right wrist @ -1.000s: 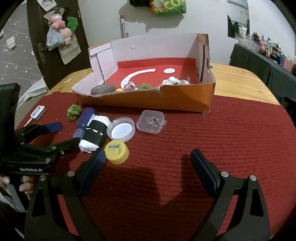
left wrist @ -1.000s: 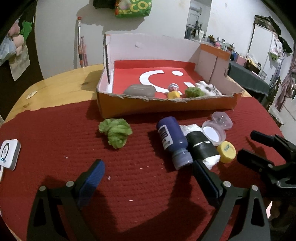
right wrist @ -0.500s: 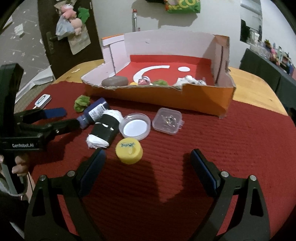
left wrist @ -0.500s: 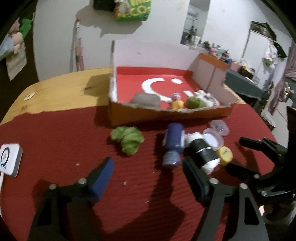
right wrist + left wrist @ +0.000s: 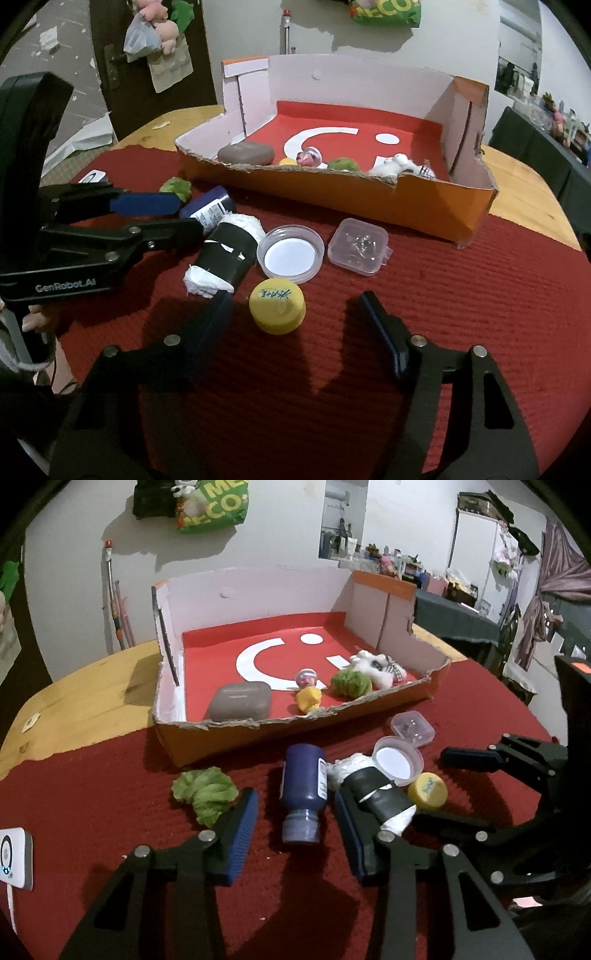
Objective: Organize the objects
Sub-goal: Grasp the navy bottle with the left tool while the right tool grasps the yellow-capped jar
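1. Left tool [image 5: 293, 829]: jaws wide, holding nothing, straddling the cap end of the blue bottle [image 5: 303, 788]. The bottle lies on its side on the red mat [image 5: 92, 812], cap toward the camera, so the fingers sit either side of its narrow end. Looks like a pre-grasp lineup.
2. Right tool [image 5: 301, 328]: also wide and holding nothing, framing the yellow cap [image 5: 277, 305]. Cap sits flat, top up, between the fingertips but not touched. Likely its pick target.
3. Loose items are clustered on the mat just in front of the cardboard box [image 5: 436, 206]: green crumpled wad [image 5: 205, 794], blue bottle, black-and-white roll [image 5: 225, 254], clear round lid [image 5: 290, 251], small clear case [image 5: 358, 245], yellow cap. The roll touches the bottle and the lid, so it's tight there.
4. Box already holds a grey case [image 5: 240, 706], a yellow piece, a small capsule toy, another green wad and a white plush, all lined along the low torn front wall. Judgement: box is the drop zone, and the low front edge gives the easiest entry.
5. Risk: left tool's right finger is right beside the roll; closing on the bottle may nudge it. Bottle is round, could roll if pinched off-centre.
6. White device [image 5: 14, 862] at the mat's left edge, well apart from the cluster.
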Tool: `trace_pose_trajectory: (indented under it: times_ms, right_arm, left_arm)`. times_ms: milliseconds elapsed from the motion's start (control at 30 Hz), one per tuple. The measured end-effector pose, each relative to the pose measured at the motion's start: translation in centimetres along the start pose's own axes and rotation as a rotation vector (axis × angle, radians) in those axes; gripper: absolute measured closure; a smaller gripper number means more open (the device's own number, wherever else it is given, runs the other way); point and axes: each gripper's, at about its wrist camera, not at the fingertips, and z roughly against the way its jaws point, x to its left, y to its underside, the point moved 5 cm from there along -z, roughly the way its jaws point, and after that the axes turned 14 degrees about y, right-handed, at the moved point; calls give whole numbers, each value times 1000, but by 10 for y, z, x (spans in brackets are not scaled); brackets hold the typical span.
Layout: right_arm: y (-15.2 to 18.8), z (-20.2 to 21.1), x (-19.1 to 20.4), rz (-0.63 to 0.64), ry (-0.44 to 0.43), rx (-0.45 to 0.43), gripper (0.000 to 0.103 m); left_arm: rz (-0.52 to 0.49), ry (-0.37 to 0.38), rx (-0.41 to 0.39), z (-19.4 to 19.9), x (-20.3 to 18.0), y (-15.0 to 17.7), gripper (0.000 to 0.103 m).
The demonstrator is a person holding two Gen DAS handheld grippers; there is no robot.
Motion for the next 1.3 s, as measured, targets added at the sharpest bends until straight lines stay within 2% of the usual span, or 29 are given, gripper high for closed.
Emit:
trace_pose_trajectory:
  times_ms: [133,300,467,533,633,700,867,1067,1300]
  right_arm:
    - [0,0,0,11,2,-3,41]
    - [1,0,2,26,5,-14,49]
    - [2,2,6,47,4,-25,53]
    - [3,2,6,51,3,-30,55]
    - [4,3,7,54,-2,-37,64]
    - [5,4,9,53,-15,-42,74]
    - [6,11,10,60,-28,-54,74]
    - [-6,28,4,35,-49,-89,74]
    - [-10,35,2,46,-36,-106,74]
  left_arm:
    - [-2,7,18,-7,1,1,63]
    - [-5,6,22,-14,2,2,63]
    - [-8,20,20,-15,1,1,74]
    - [-2,30,19,-16,1,1,74]
    - [4,48,16,-15,1,1,74]
    - [8,56,11,-15,1,1,74]
    - [13,59,6,-11,-2,1,74]
    - [-1,56,-39,6,-9,-4,74]
    - [-14,59,-70,21,-15,-9,74]
